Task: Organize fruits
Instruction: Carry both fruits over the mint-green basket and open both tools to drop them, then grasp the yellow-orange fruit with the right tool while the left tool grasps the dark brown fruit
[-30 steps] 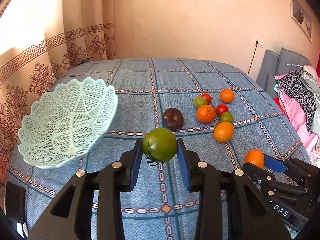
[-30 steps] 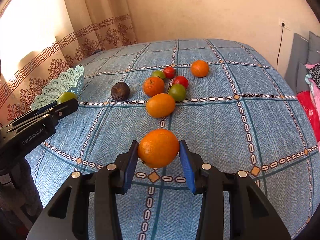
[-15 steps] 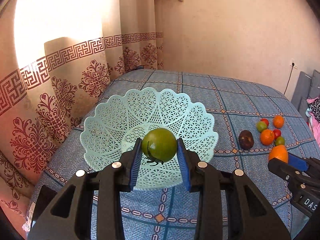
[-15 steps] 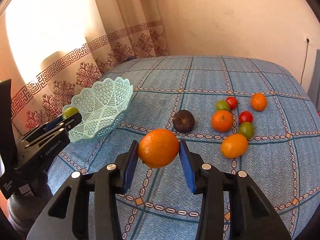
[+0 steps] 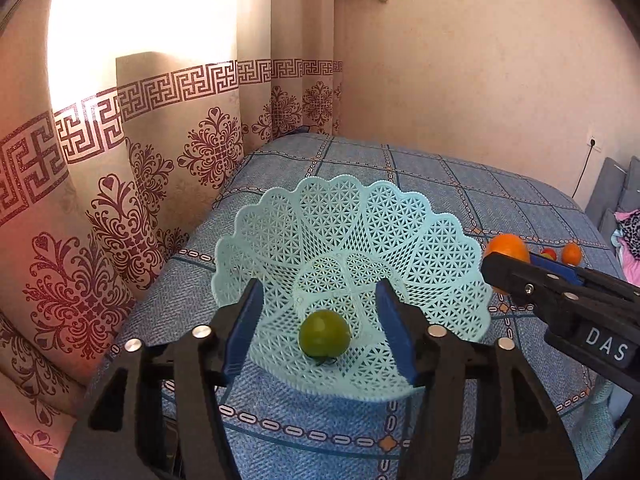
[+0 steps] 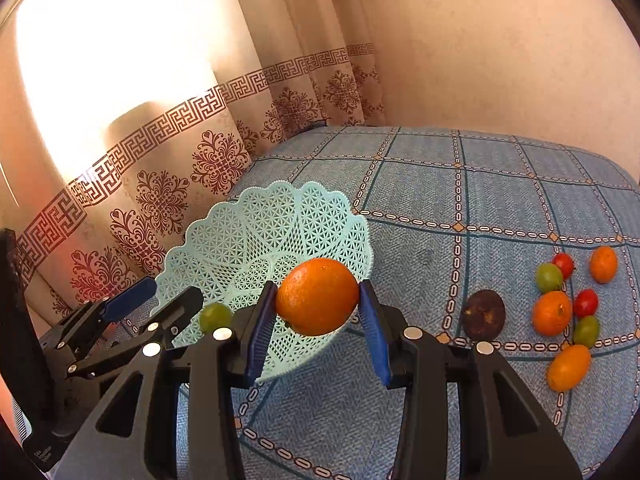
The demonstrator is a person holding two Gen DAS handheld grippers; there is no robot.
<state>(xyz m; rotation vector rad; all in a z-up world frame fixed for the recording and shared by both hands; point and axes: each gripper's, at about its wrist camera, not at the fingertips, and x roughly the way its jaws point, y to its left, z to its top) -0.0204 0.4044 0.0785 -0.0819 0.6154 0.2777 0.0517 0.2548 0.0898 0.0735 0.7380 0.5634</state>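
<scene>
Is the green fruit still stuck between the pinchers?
No, the green fruit lies loose in the basket, and the left gripper stands open around it.

Basket (image 5: 440, 240): interior clear beyond green tomato (image 5: 325, 338); curtain (image 5: 120, 200) close behind; bedspread (image 6: 480, 200) rightward open.

Blown-out window glare, warm tint, fisheye edges

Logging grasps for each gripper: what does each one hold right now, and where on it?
Left gripper: nothing; open, the green fruit lies in the basket. Right gripper: the orange, pinched at its two opposite sides.
</scene>
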